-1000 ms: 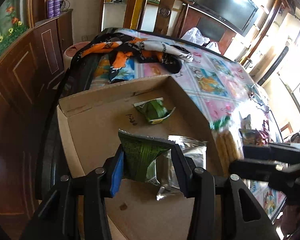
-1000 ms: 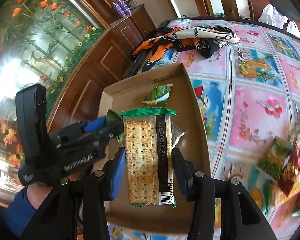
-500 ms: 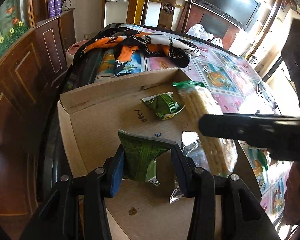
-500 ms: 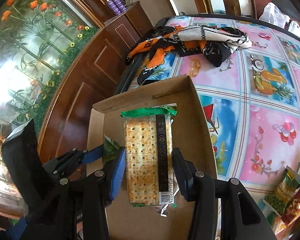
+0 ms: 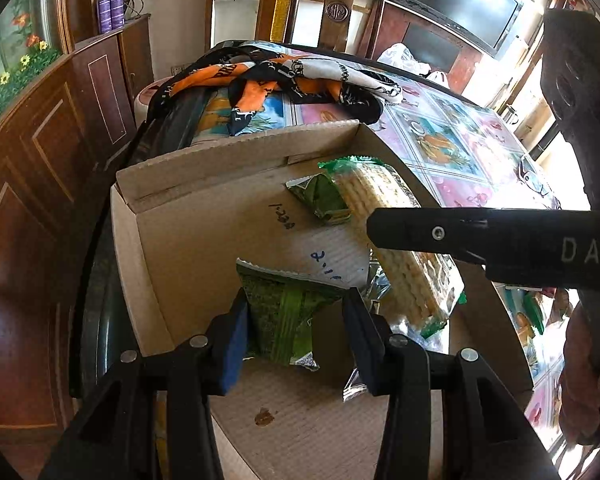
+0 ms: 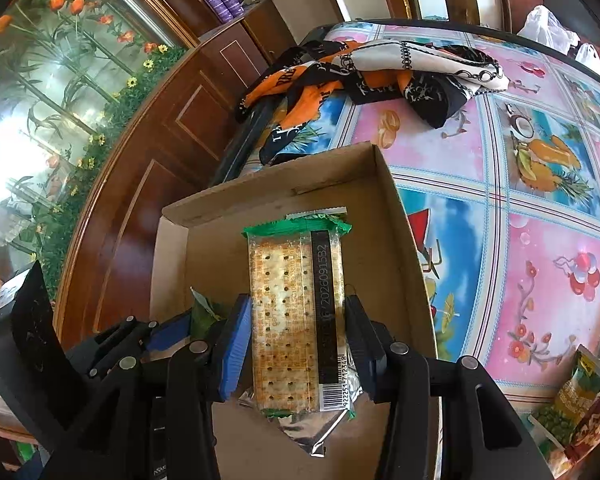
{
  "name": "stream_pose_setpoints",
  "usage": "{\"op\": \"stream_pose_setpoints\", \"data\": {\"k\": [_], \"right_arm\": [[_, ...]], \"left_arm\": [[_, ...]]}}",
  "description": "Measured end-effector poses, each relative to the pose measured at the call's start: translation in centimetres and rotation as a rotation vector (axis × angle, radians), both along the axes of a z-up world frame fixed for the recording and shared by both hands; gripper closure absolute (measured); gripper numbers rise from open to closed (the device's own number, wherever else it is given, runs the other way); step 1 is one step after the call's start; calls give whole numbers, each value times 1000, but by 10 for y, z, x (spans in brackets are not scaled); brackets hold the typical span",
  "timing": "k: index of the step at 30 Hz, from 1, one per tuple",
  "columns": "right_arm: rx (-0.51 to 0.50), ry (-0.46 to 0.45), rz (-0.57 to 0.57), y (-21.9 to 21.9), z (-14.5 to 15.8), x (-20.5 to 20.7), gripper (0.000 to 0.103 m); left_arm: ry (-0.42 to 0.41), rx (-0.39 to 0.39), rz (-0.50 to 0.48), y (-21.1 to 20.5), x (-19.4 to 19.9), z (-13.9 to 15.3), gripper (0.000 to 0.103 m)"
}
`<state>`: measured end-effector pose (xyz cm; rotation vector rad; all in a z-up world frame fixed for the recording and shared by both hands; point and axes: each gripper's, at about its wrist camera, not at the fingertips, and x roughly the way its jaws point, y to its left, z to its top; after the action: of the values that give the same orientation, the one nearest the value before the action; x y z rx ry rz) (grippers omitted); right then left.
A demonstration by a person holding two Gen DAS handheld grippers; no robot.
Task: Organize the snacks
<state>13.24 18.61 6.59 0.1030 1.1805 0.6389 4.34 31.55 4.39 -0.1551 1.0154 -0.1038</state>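
Note:
My left gripper (image 5: 296, 320) is shut on a dark green snack packet (image 5: 286, 300), held just above the floor of an open cardboard box (image 5: 220, 160). My right gripper (image 6: 298, 312) is shut on a long clear pack of crackers (image 6: 292, 288) with green ends, hovering over the same box (image 6: 284, 176). In the left wrist view the crackers (image 5: 380, 196) slant across the box's right side behind one of the right gripper's fingers (image 5: 440, 232). A small green packet (image 5: 324, 200) lies at the far end of the box, and a silver packet (image 6: 312, 428) lies under the crackers.
The box sits at the table's left edge, beside a dark wooden cabinet (image 6: 148, 152). An orange, black and white scarf (image 6: 380, 68) is heaped beyond the box. More snack packets (image 6: 572, 408) lie on the fruit-print tablecloth (image 6: 540, 200) at the right.
The right gripper has carried the crackers leftward from the table side to over the box, beside the left gripper. The left gripper and its green packet have hardly moved.

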Motion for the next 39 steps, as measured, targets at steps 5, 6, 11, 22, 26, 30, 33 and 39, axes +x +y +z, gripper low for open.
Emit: {"op": "stream_pose_setpoints", "data": {"k": [5,6,11,22,26,30,33,39], "right_arm": [[-2,-4,14,4,0,0,51],[-3,-6,15,4,1,-1,49],[11,-24,18,-2,10,-6,43],[92,-87,-21,-53,40,-38,42],[-49,-267,-122,-73,48,-45,43],[-221,-478,-264,-80,48,-48,43],[-377,-614,-306,-74,32,-49,43],[-461,-691,-342,-68,5,-52,43]], "left_arm": [[-5,16,4,-1,-3,2,53],[-6,18,6,-1,-3,2,50],[-21,4,13,-2,-8,10,41],[-87,-11,68,-6,-30,29,36],[-218,86,221,5,-43,45,35],[-262,248,402,23,-46,44,35],[-325,329,535,36,-55,43,35],[-272,434,608,43,-42,22,35]]}}
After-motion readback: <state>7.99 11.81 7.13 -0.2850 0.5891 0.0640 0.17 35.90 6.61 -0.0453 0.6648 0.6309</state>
